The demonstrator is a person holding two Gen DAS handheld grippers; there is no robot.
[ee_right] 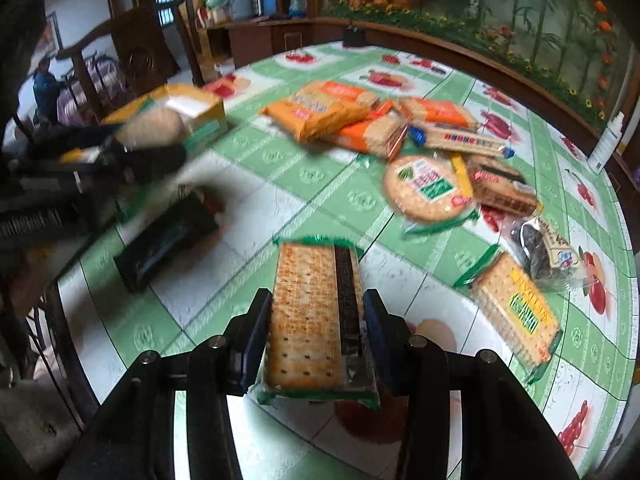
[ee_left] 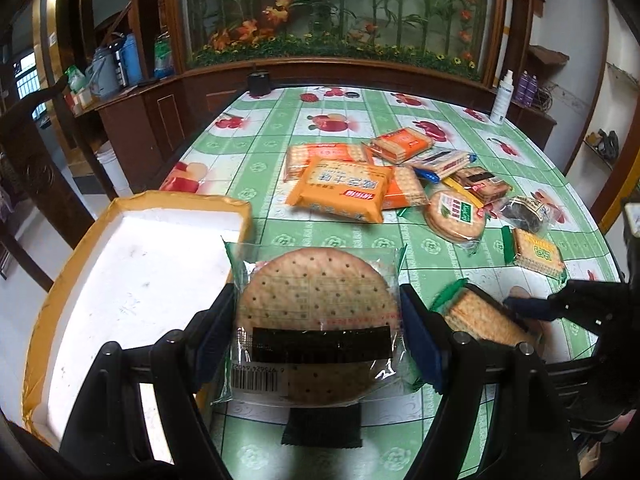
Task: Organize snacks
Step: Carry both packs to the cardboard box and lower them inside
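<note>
My left gripper (ee_left: 318, 320) is shut on a round cracker pack (ee_left: 316, 320) in clear wrap, held above the table just right of the yellow-rimmed white box (ee_left: 132, 280). My right gripper (ee_right: 318, 332) is shut on a rectangular cracker pack (ee_right: 312, 320) with green wrap ends, lifted over the tablecloth. In the left wrist view that same rectangular pack (ee_left: 488, 320) and the right gripper (ee_left: 532, 308) appear at lower right. The right wrist view shows the left gripper (ee_right: 120, 148), blurred, with the round pack (ee_right: 150, 128) in front of the box (ee_right: 192, 116).
A heap of snack packs lies mid-table: orange packs (ee_left: 340, 188), a round cracker pack (ee_left: 454, 216), a dark pack (ee_left: 524, 216), a yellow-labelled cracker pack (ee_left: 538, 256). A white spray bottle (ee_left: 502, 98) and a black cup (ee_left: 259, 83) stand at the far edge. A wooden chair (ee_right: 120, 52) stands beside the table.
</note>
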